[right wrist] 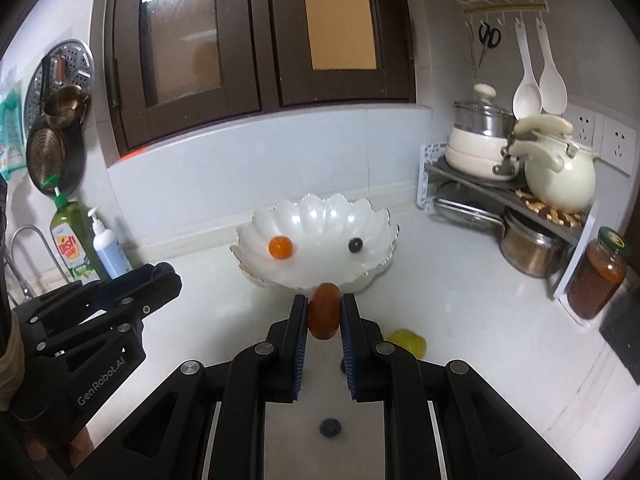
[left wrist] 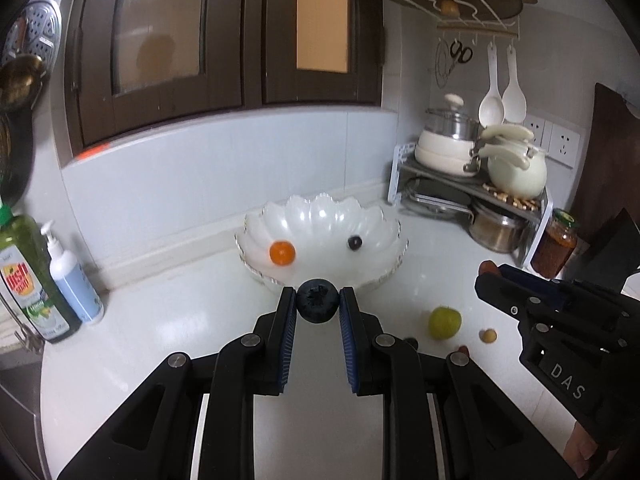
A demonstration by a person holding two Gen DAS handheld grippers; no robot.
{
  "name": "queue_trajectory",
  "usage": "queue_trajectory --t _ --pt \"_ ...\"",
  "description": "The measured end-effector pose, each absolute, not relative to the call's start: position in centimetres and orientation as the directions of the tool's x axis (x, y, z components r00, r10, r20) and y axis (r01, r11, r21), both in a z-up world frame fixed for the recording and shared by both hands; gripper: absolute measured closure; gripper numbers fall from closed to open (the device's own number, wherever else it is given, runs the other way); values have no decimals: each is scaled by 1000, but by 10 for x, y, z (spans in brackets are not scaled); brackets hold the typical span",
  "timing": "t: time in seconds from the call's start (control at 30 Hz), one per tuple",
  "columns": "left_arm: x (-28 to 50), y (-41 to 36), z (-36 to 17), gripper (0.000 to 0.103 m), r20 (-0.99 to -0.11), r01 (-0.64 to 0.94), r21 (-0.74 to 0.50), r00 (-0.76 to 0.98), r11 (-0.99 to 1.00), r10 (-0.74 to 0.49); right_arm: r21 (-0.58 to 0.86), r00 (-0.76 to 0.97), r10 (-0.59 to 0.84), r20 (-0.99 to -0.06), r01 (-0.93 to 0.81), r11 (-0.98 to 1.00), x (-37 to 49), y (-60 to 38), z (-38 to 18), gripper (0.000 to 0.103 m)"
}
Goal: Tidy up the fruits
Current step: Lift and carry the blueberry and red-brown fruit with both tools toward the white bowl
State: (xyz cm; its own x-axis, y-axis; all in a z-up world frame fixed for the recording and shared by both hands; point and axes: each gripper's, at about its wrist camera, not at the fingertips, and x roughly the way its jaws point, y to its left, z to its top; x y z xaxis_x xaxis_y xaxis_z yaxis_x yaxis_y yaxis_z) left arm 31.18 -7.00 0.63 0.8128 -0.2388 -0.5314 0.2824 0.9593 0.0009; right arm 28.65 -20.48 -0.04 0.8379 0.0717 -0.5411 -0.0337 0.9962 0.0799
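My left gripper [left wrist: 318,300] is shut on a dark blueberry [left wrist: 317,301], held above the white counter just in front of the scalloped white bowl [left wrist: 376,216]. The bowl holds a small orange fruit [left wrist: 282,253] and a dark berry [left wrist: 354,243]. My right gripper [right wrist: 324,312] is shut on a reddish oblong cherry tomato [right wrist: 324,311], also short of the bowl [right wrist: 248,236]. On the counter lie a green fruit [left wrist: 445,322], a small tan fruit [left wrist: 488,336] and another blueberry [right wrist: 330,427]. Each gripper shows at the edge of the other's view: right gripper [left wrist: 490,276], left gripper [right wrist: 164,276].
Dish soap bottle [left wrist: 28,276] and a pump bottle [left wrist: 74,280] stand at the left by the sink. A corner rack [left wrist: 472,188] with pots and a kettle fills the back right, with a jar [left wrist: 558,246] beside it. Utensils hang on the wall above.
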Motion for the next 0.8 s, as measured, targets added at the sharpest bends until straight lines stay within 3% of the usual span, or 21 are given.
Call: queue_trajectory --t 0.8 --pt "338 -76 49 80 -404 253 25 887 967 -222 70 893 83 -441 -58 996 319 -207 41 85"
